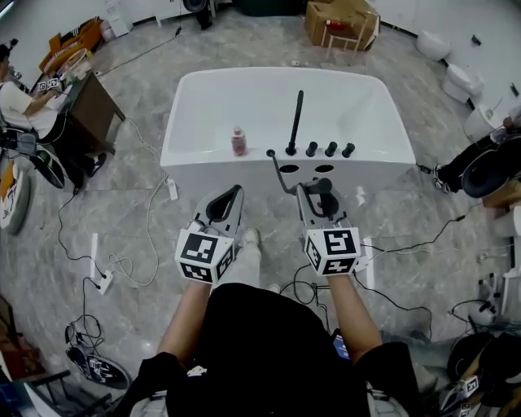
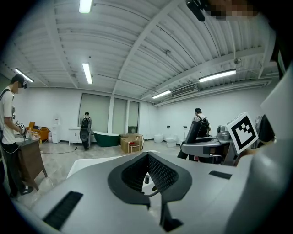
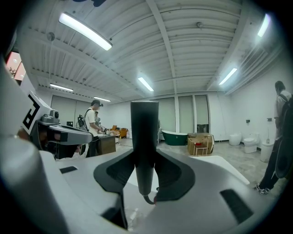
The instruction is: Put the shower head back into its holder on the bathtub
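- Right tool [image 1: 317, 194] is clamped on the black shower head [image 3: 144, 137], which stands upright between its jaws at the white bathtub's [image 1: 203, 106] near rim.
- Left tool [image 1: 234, 192] has its jaws together, empty, alongside.

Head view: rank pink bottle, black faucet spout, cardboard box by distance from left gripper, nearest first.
1. Pink bottle, on bathtub deck, just ahead of left gripper.
2. Black faucet spout, same deck, farther right.
3. Cardboard box, floor beyond the bathtub.

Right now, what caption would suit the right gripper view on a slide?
Right gripper holds the black shower head between its jaws, white bathtub ahead.
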The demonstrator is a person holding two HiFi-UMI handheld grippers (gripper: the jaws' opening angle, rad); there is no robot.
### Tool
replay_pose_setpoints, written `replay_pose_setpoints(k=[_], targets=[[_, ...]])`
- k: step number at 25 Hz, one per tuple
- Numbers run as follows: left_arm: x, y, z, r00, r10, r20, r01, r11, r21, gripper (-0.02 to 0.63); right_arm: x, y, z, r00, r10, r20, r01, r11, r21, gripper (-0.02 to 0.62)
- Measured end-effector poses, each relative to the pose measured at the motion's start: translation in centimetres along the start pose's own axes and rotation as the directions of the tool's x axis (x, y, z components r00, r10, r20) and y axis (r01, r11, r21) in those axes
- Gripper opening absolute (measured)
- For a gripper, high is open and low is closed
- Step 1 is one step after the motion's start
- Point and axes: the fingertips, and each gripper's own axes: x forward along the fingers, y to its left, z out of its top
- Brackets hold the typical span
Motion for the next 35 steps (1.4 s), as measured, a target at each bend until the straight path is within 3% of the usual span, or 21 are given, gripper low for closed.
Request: replay_pose_setpoints(k=[21, 35], targets=[[13.9, 9.8, 1.5, 0.998, -0.040, -0.047, 0.039, 0.999, -0.031, 0.014, 15.8, -4.6, 0.5, 0.997, 0.005, -0.079, -0.003, 1.000, 0.028, 0.146], [21.0, 17.3, 3.1, 0.992, -0.113, -0.060, 0.109, 0.992, -0.064, 0.014, 24.8, -5.4, 2.0, 0.991, -0.047, -0.126, 0.051, 0.998, 0.031, 0.146]])
